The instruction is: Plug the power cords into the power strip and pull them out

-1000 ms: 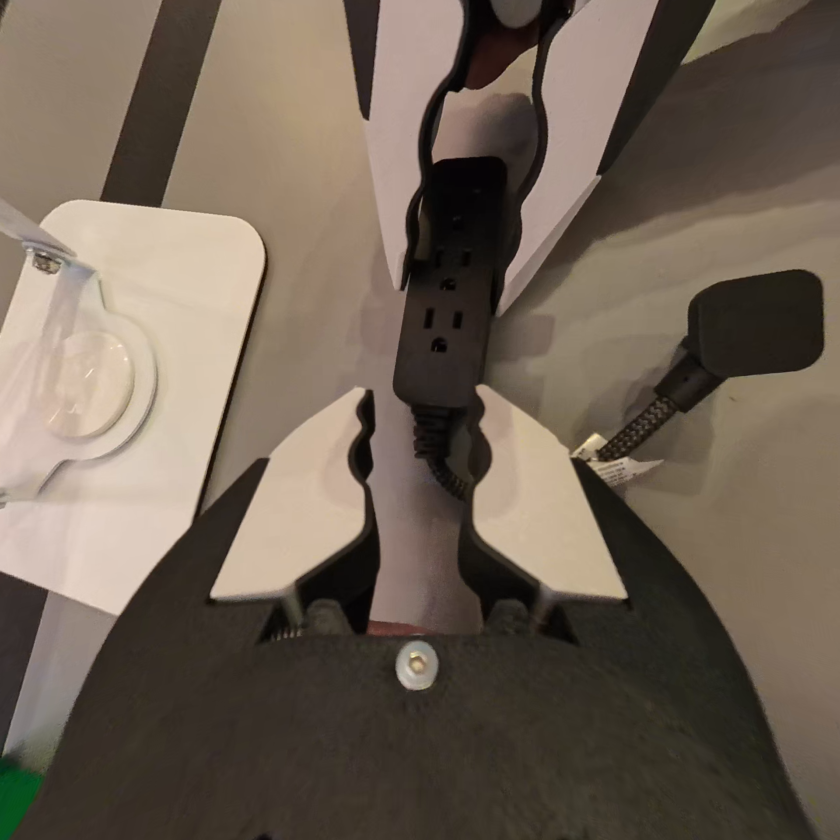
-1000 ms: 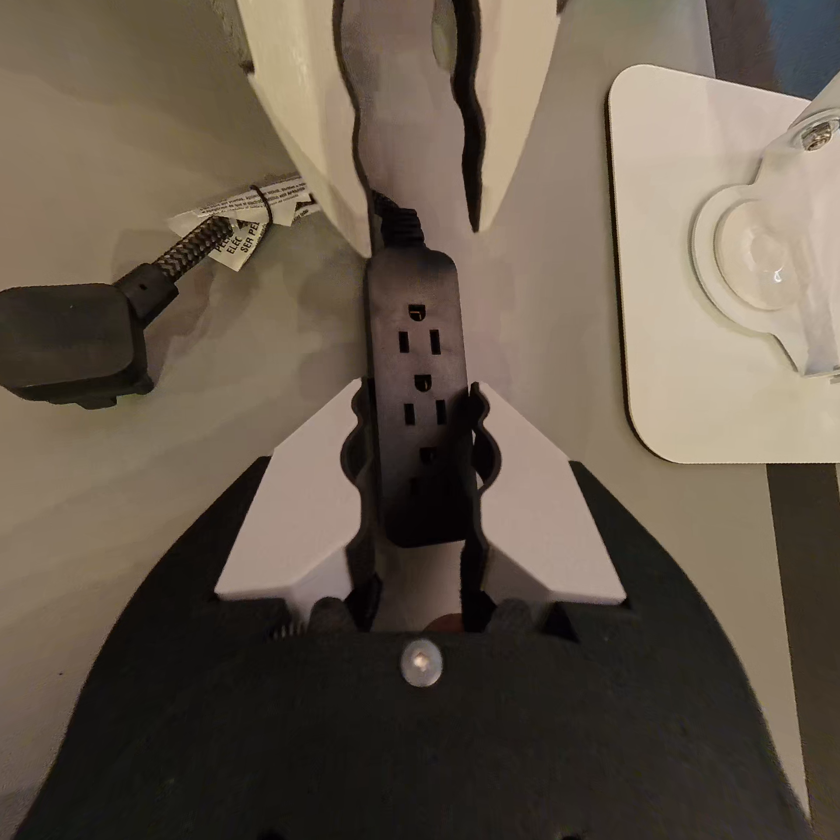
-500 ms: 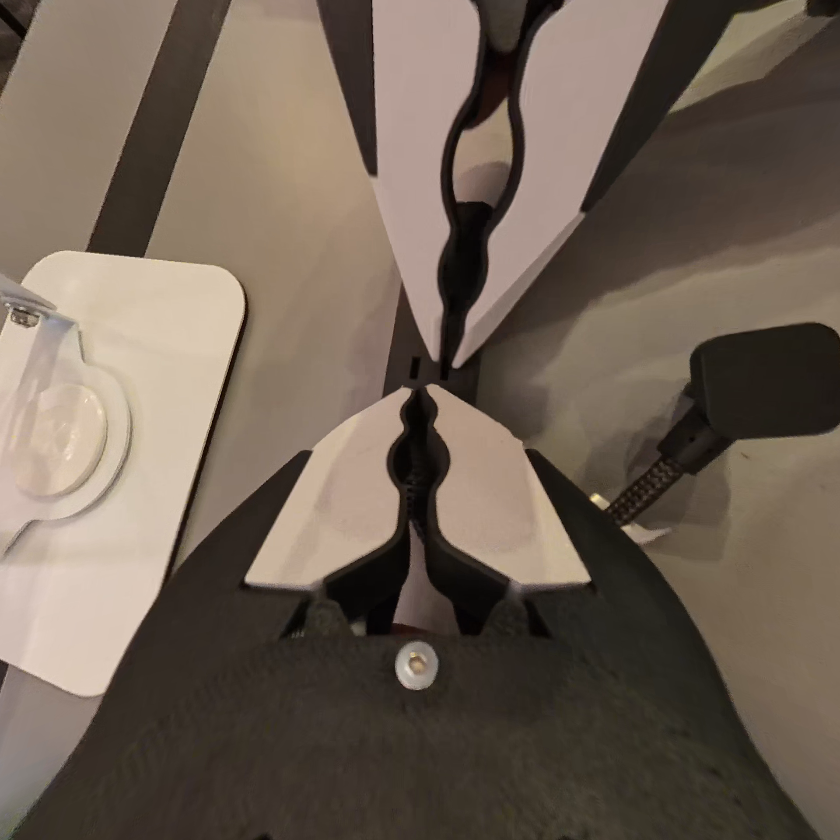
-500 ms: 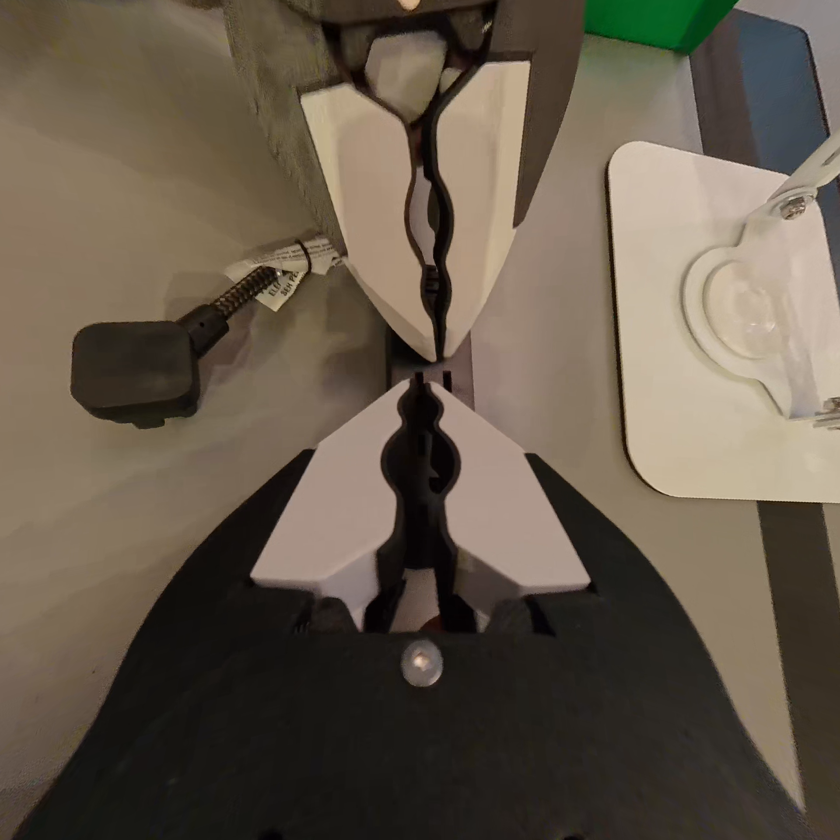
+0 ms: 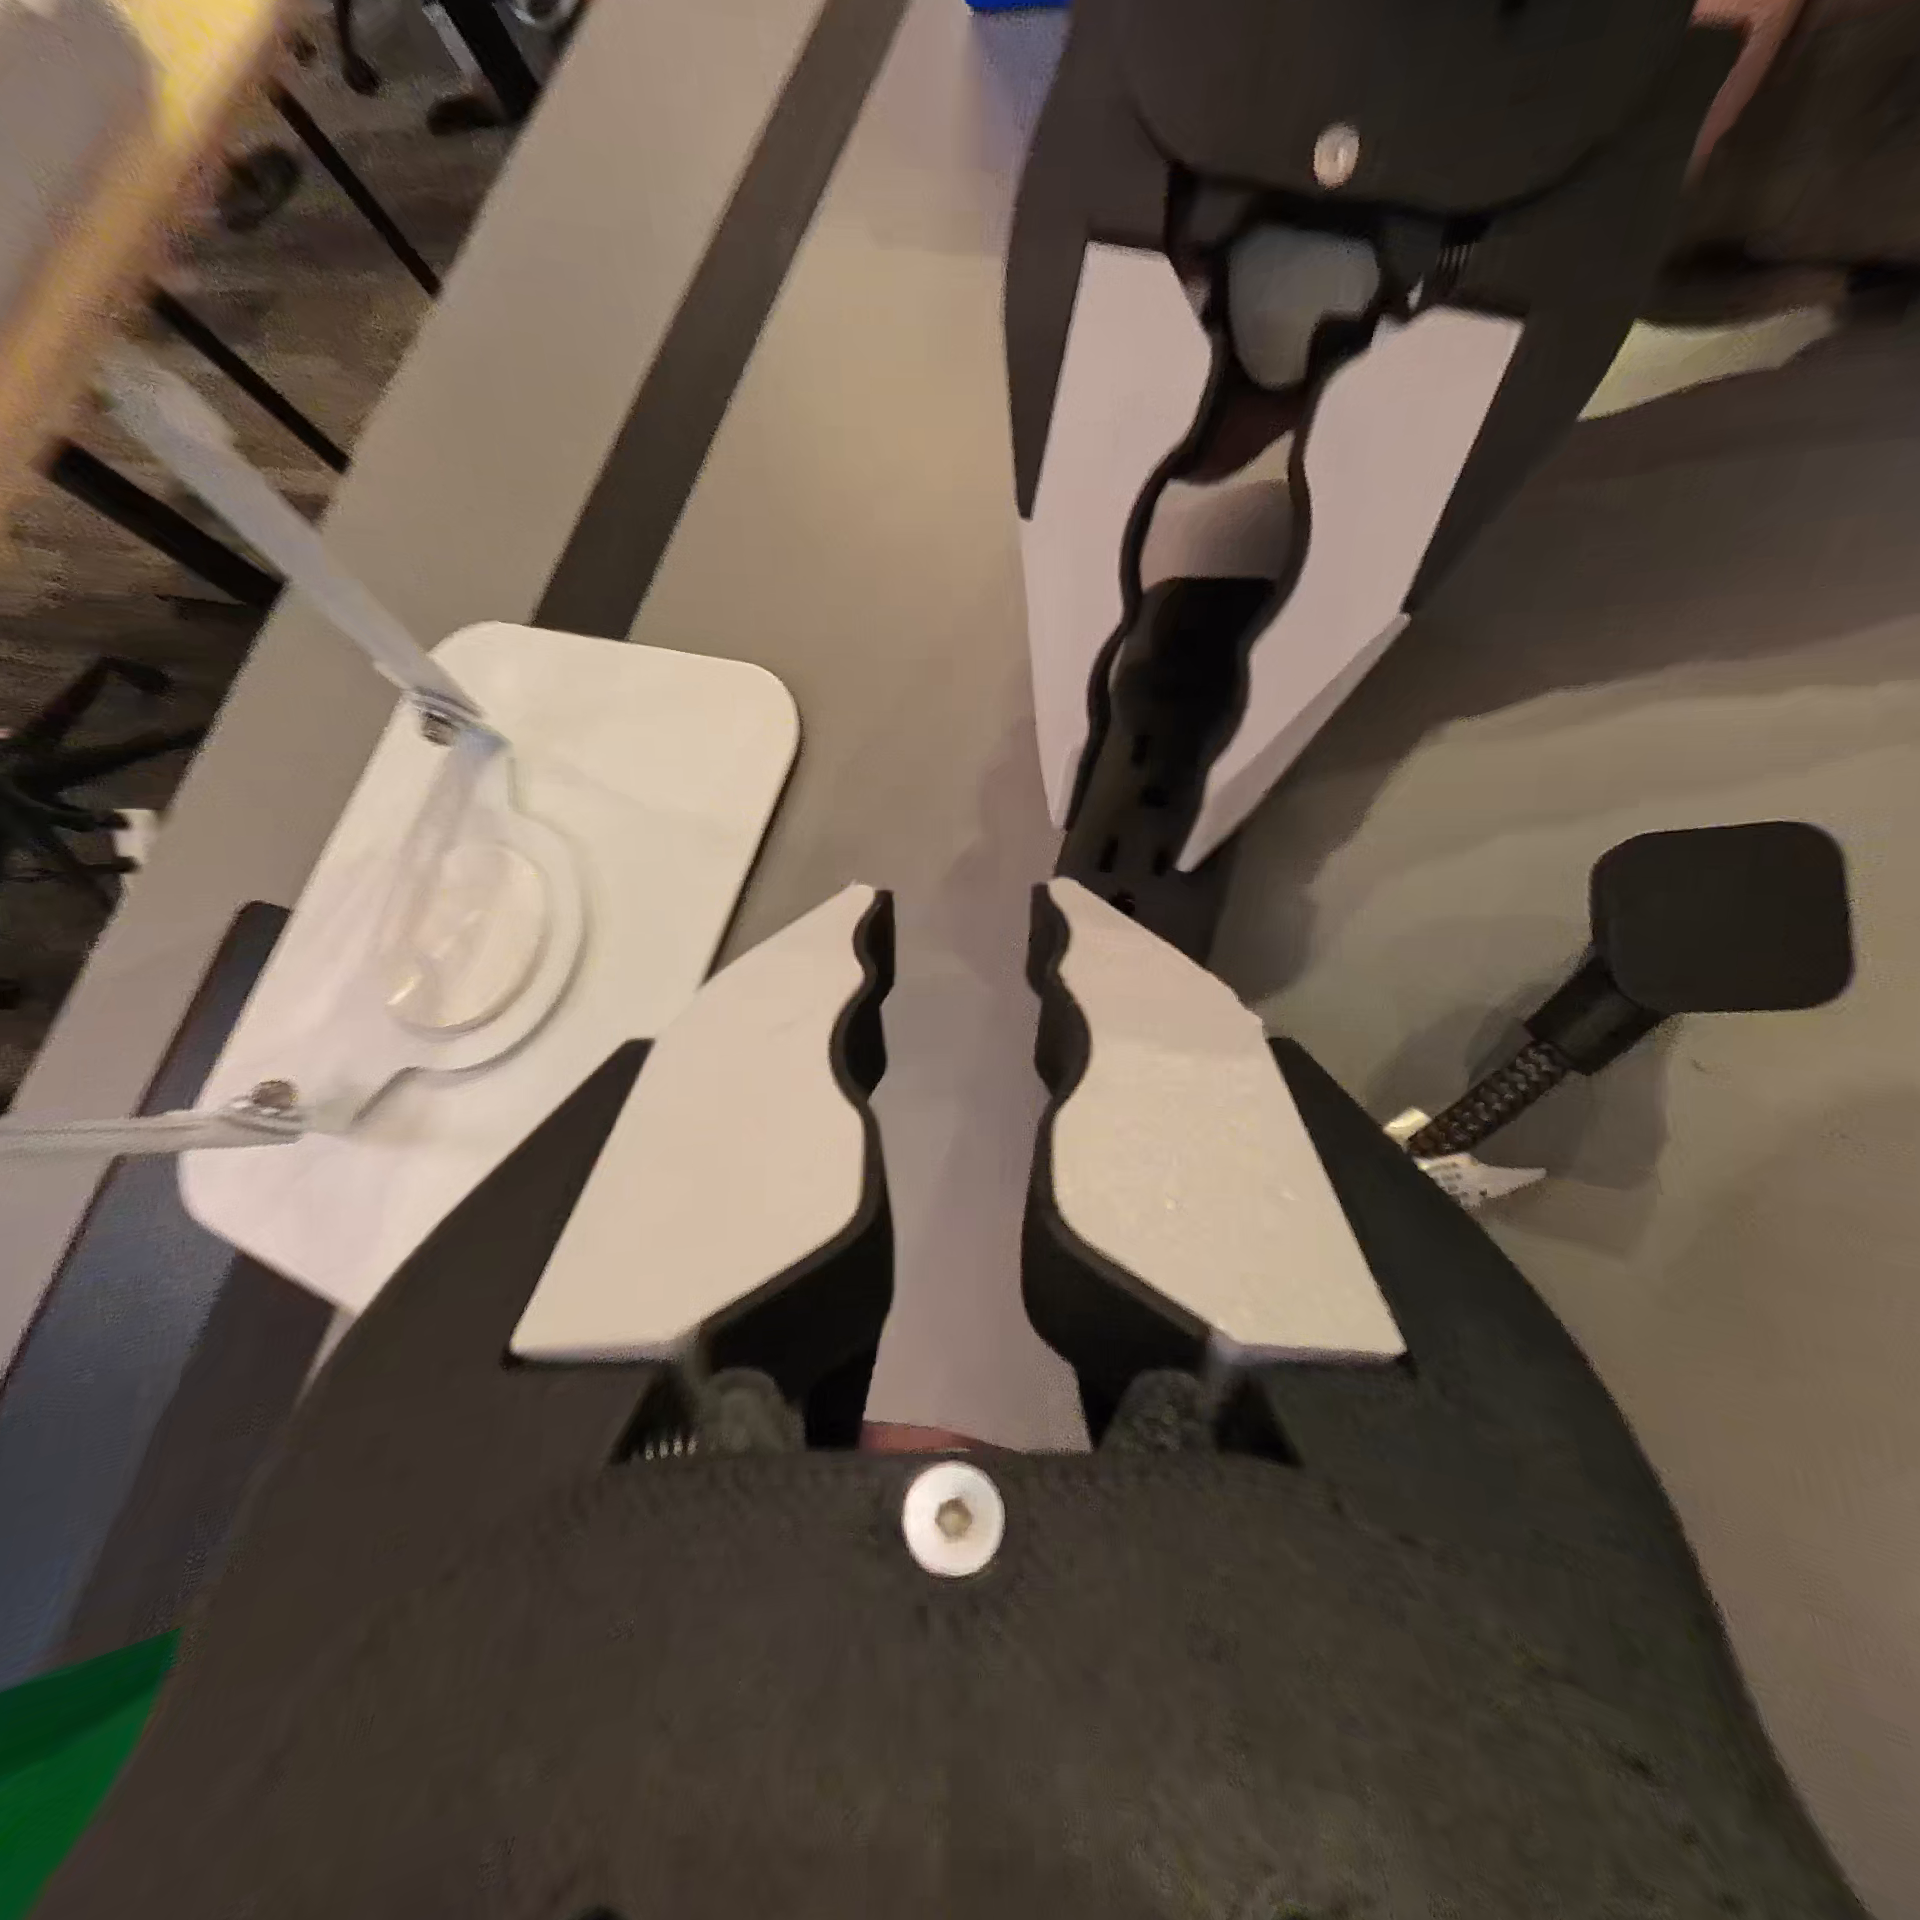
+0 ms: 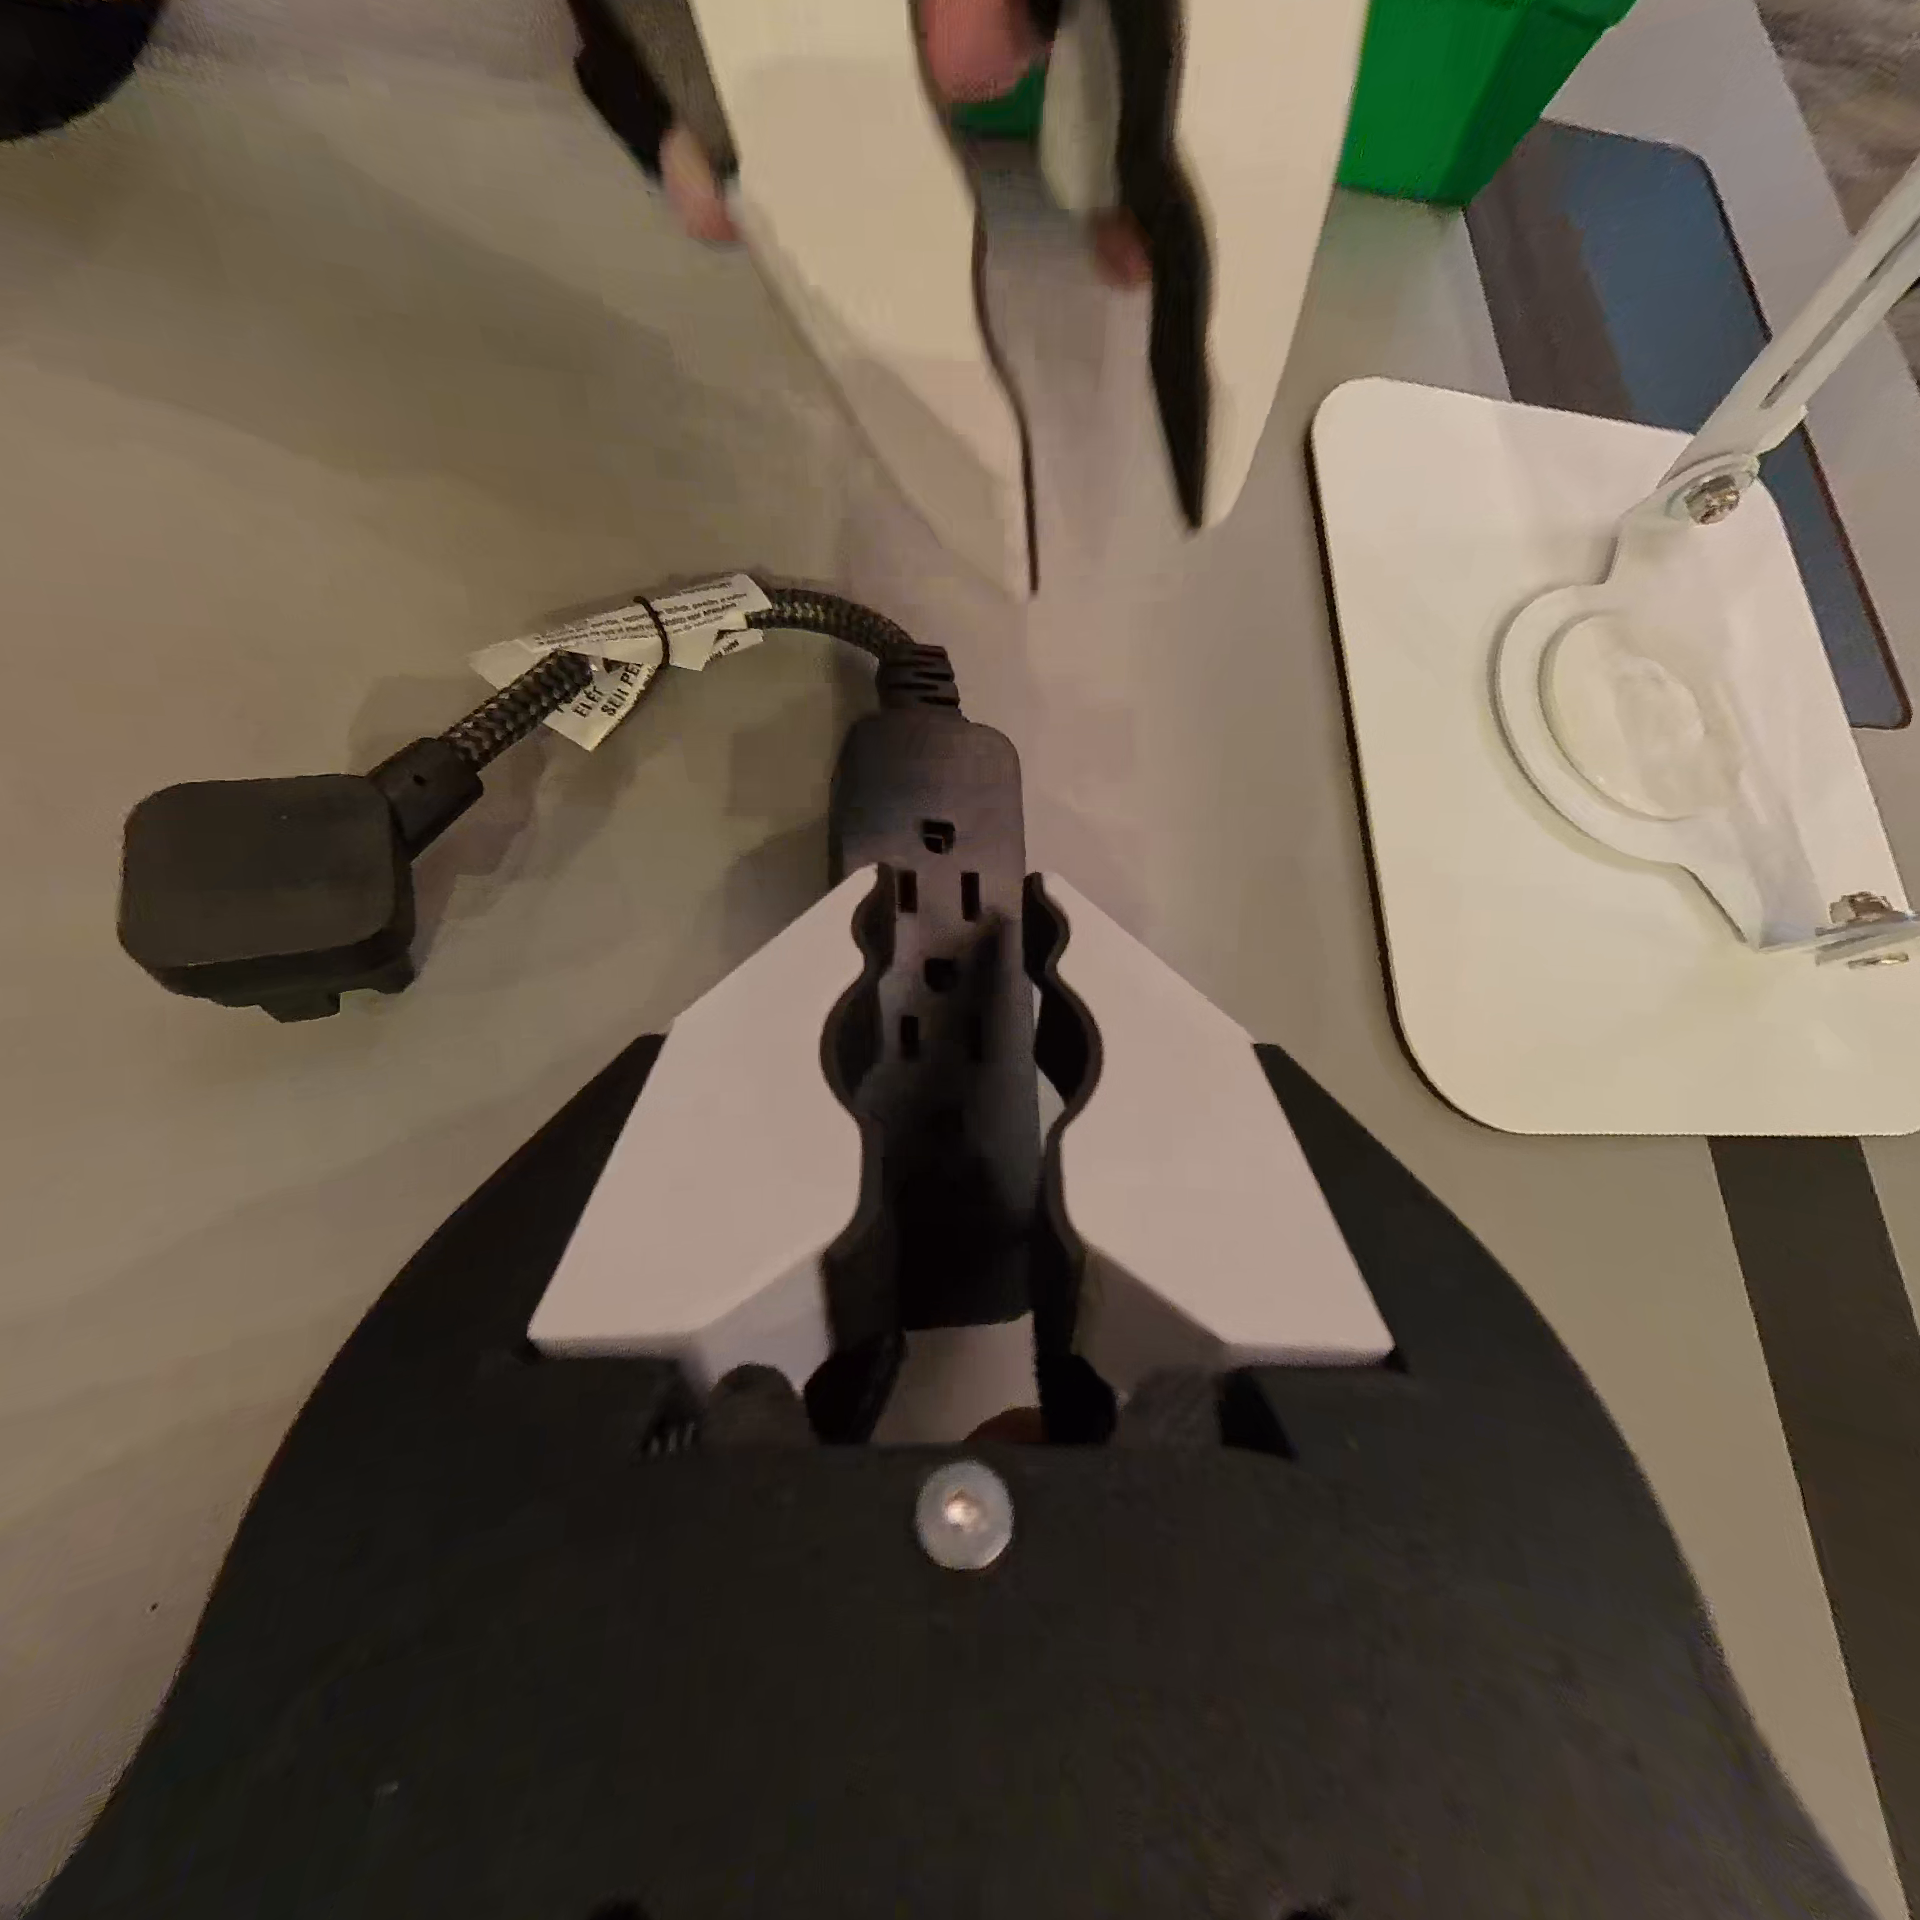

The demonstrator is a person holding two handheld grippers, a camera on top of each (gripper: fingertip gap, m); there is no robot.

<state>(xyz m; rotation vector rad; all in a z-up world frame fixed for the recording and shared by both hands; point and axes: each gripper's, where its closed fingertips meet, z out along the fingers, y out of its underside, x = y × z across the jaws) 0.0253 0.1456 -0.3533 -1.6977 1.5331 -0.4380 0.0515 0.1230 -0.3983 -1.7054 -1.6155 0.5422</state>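
A black power strip (image 6: 935,821) lies on the grey table, its outlets facing up. My right gripper (image 6: 948,894) is shut on the power strip, one finger on each long side; it also shows in the left wrist view (image 5: 1127,842) over the strip (image 5: 1153,790). A short braided cord (image 6: 831,613) with white tags runs from the strip to a flat black plug (image 6: 260,883), which lies loose on the table and also shows in the left wrist view (image 5: 1725,914). My left gripper (image 5: 961,904) is open and empty, facing the strip's cord end; it shows blurred in the right wrist view (image 6: 1112,551).
A white stand base (image 6: 1558,779) with a clear bracket sits beside the strip and shows in the left wrist view (image 5: 582,831). A green box (image 6: 1455,83) stands beyond it. Dark strips (image 5: 665,436) cross the table. Chair legs show past the far edge. There is about 6 cm between the tips of the two grippers. From the right gripper's tips to the flat black plug (image 6: 260,883) is close to 10 cm. The left camera catches it too, in the left wrist view (image 5: 1734,877).
Half a second ago both grippers were shut tip to tip over the strip. Now the left gripper has opened and drawn back, and the right gripper holds the strip between its fingers.
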